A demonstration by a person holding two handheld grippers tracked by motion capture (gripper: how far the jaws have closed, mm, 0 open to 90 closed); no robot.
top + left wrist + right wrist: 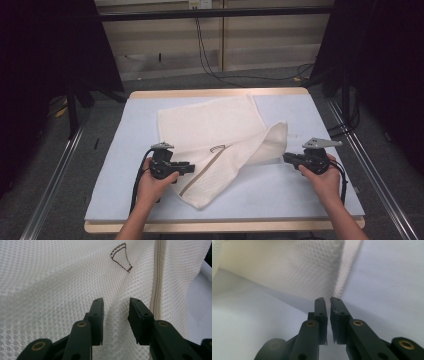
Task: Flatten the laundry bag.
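High view is giving the layout: white mesh laundry bag (220, 145) is lying across the middle of the light blue tabletop (120, 165), one corner folded back toward the right side. Left gripper (189, 167) is sitting at the bag's near-left edge, right gripper (287, 158) at the tip of the folded-over flap, both hands coming in from the near edge.

Left gripper view is adding the detail the overhead can't: honeycomb mesh weave, a beige zipper strip (157, 287) running up the fabric, and a raised ridge of mesh standing between the jaws. Jaws are sitting apart on either side of that ridge, pads not pressing it, so released for now.

Right gripper view is showing the flap's hem edge (342, 282) hanging just above the bare tabletop, with the jaws pinched nearly together right at its tip. Clenched; a thin bit of fabric looks caught between the pads, so it is grasping the bag's corner.

Markings: a small brown outline logo (121, 257), fan or shuttlecock shaped, is showing in the left gripper view; in the high view it is just a dark squiggle. No readable lettering.
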